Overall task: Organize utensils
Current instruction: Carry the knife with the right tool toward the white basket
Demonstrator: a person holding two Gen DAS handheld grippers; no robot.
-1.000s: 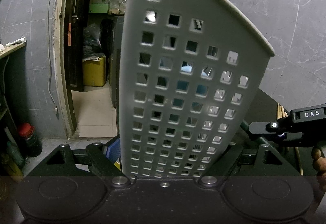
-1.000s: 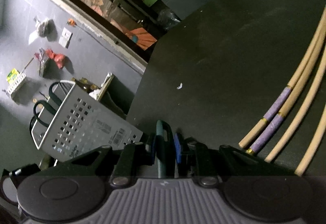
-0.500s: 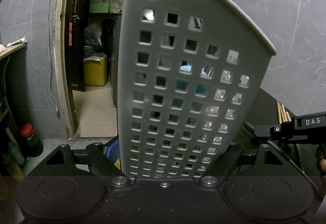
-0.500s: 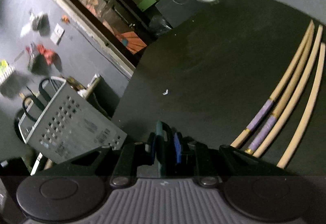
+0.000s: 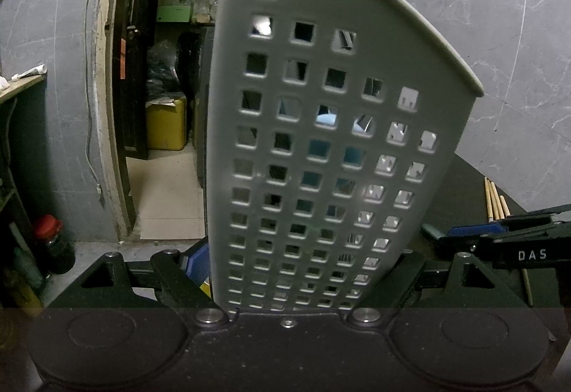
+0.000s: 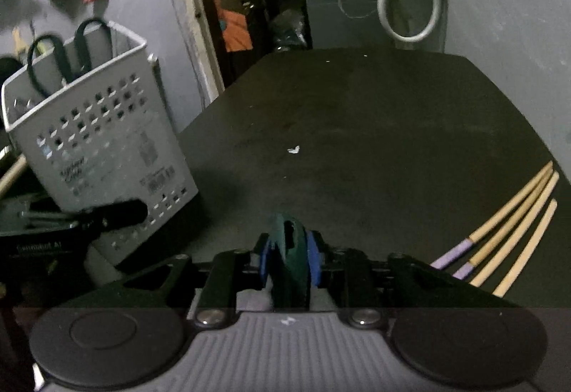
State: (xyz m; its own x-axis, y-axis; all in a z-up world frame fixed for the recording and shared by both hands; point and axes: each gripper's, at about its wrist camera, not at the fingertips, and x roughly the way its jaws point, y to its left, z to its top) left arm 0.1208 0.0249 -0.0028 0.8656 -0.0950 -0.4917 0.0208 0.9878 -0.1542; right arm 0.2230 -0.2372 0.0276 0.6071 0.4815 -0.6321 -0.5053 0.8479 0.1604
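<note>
Since a second ago my right gripper (image 6: 288, 261) has rolled level and lifted; its jaws have just been opening, yet a dark green handle (image 6: 287, 249) sits between the blue pads. My left gripper (image 5: 285, 270) grips the grey basket (image 5: 321, 142) upright. Chopsticks (image 6: 506, 238) lie on the table (image 6: 357, 124).
</note>
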